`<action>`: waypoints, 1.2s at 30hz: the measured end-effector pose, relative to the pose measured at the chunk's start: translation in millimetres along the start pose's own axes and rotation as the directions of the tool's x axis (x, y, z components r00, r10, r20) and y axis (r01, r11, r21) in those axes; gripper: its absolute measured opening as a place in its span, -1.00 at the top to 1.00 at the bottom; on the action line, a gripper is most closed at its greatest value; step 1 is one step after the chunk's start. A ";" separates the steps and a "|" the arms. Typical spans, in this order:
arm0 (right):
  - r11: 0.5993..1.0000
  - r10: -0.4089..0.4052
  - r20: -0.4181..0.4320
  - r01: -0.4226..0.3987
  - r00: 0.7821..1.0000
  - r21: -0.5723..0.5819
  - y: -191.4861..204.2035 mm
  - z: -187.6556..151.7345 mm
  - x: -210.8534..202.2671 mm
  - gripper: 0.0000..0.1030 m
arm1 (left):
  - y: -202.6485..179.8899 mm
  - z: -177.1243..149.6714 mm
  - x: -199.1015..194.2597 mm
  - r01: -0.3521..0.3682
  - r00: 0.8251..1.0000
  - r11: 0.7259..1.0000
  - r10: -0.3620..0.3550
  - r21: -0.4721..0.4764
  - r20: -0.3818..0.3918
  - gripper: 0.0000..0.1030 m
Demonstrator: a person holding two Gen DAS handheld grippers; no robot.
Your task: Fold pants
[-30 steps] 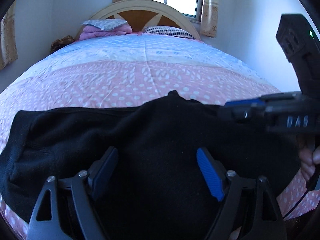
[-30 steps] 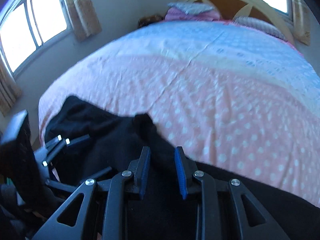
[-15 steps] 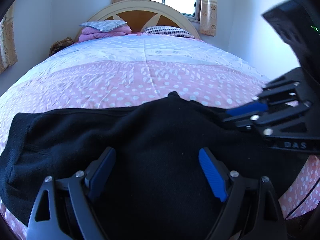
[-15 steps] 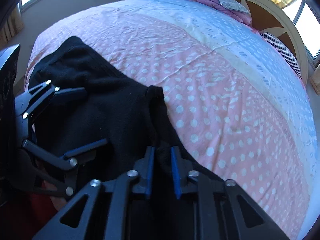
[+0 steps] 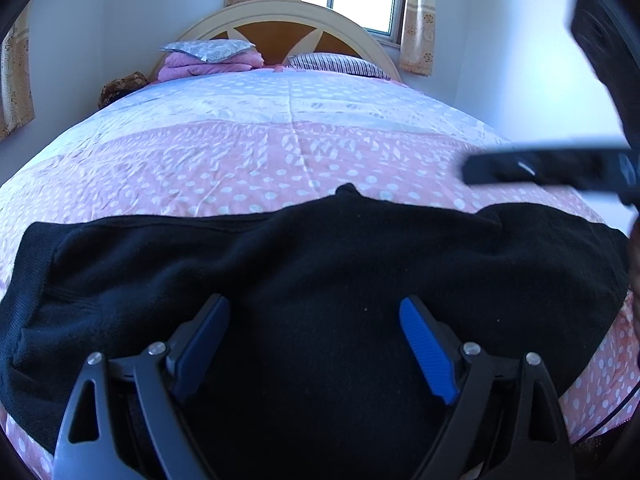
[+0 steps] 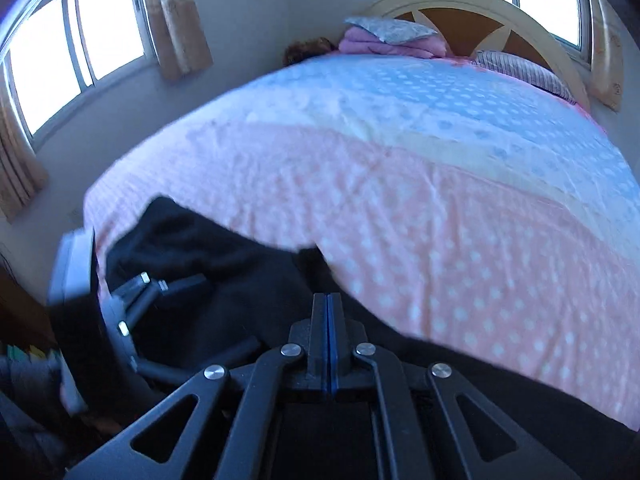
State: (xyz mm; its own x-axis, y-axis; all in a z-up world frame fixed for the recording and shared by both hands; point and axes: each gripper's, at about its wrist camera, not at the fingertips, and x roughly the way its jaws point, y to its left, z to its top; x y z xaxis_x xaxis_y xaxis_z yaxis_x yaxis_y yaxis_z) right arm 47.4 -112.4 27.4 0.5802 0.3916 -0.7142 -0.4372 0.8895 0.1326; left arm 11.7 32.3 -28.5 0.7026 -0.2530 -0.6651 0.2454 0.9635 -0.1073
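two grippers were at work over the black pants [image 5: 320, 272], which lay spread crosswise along the near edge of the bed [image 5: 292, 152], on its pink dotted cover. the left gripper [image 5: 316, 344] hung low over the middle of the cloth with its fingers [image 5: 424, 348] spread wide and nothing between them. the right gripper [image 6: 327, 320] had its fingers pressed flat together, blue pad against blue pad, and no cloth could be seen caught in the seam, so it seemed to hold nothing; whether a thin edge was nipped below the tips could not be told.

by the look of it the fold was at an early step: the pants lay in one broad layer with a small peak at the far edge, and no doubled section was plain. the next move probably called for each gripper to take hold of an edge or end of the cloth, the left one closing on fabric under it, the right one first opening, then both carrying the cloth over evenly so it would not bunch.

the left wrist view showed the full width of the pants and the right gripper [image 5: 544, 170] as a blurred dark bar above the right end. the right wrist view alone showed the closed pads, the left gripper [image 6: 160, 284] over the cloth, and the side window [image 6: 72, 56].
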 end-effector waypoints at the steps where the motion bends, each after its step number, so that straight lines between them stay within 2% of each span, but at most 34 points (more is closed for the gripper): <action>1: 0.999 0.031 -0.004 -0.031 1.000 0.009 3.0 7.9 10.2 0.99 | 0.3 0.3 0.2 0.002 1.000 1.000 -0.002 0.000 -0.002 -0.75; 4: 0.995 0.104 -0.070 -0.103 0.992 0.019 6.6 19.8 45.8 0.99 | 1.2 0.6 0.3 0.008 1.000 1.000 -0.008 0.000 -0.003 -0.75; 7: 0.991 0.130 -0.150 -0.126 0.980 0.039 5.8 13.9 69.8 0.98 | 2.2 -0.1 -0.1 0.014 1.000 1.000 -0.014 0.000 0.001 -0.75; 9: 0.989 0.149 -0.167 -0.145 0.975 0.038 6.2 8.9 76.0 0.98 | 0.9 -0.7 0.2 0.009 1.000 1.000 -0.009 0.005 0.006 -0.75; 15: 0.979 0.197 -0.109 -0.190 0.974 0.074 1.4 -1.9 56.9 0.97 | 2.0 -1.1 -0.9 0.018 1.000 1.000 -0.018 0.001 0.006 -0.75; 17: 0.980 0.192 -0.091 -0.186 0.977 0.070 -1.9 -1.3 51.9 0.97 | 1.8 -1.0 -0.9 0.017 1.000 1.000 -0.017 0.001 0.007 -0.75; 21: 0.971 0.232 -0.059 -0.227 0.971 0.079 -13.9 7.4 48.0 0.95 | 2.0 -1.2 -1.4 0.020 1.000 1.000 -0.020 -0.001 0.006 -0.75; 23: 0.966 0.252 -0.074 -0.245 0.965 0.086 -16.4 9.8 55.1 0.84 | 1.8 -0.9 -1.3 0.021 1.000 1.000 -0.021 -0.002 0.005 -0.75; 24: 0.967 0.248 -0.085 -0.241 0.965 0.082 -16.2 9.8 58.2 0.46 | 1.8 -0.9 -1.4 0.022 1.000 1.000 -0.022 -0.002 0.005 -0.75; 25: 0.966 0.254 -0.090 -0.247 0.963 0.080 -15.9 8.5 61.4 -0.18 | 1.9 -0.7 -1.2 0.022 1.000 1.000 -0.022 -0.001 0.005 -0.75; 26: 0.960 0.275 -0.086 -0.268 0.958 0.086 -16.3 7.0 62.9 -0.30 | 1.8 -0.4 -0.8 0.022 1.000 1.000 -0.022 0.000 0.005 -0.75; 31: 0.954 0.298 -0.100 -0.292 0.949 0.067 -9.3 3.9 63.1 -0.34 | 1.7 -0.4 -0.6 0.020 1.000 1.000 -0.020 -0.002 0.006 -0.76; 34: 0.922 0.383 -0.116 -0.372 0.917 0.105 -11.6 5.1 65.8 -0.34 | 1.4 -1.1 -0.6 0.020 1.000 1.000 -0.020 -0.002 0.007 -0.76; 36: 0.890 0.451 -0.162 -0.429 0.878 0.152 -14.5 6.2 73.4 -0.34 | 1.2 -1.2 -0.8 0.017 1.000 1.000 -0.017 0.001 0.008 -0.76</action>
State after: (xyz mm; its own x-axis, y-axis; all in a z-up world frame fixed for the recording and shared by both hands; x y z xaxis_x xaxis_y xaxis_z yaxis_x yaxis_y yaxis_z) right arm 100.6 -95.1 -22.7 0.2003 0.7066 -0.6786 -0.5343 0.6594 0.5289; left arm 10.6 33.8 -29.0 0.7035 -0.2702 -0.6574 0.2580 0.9589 -0.1179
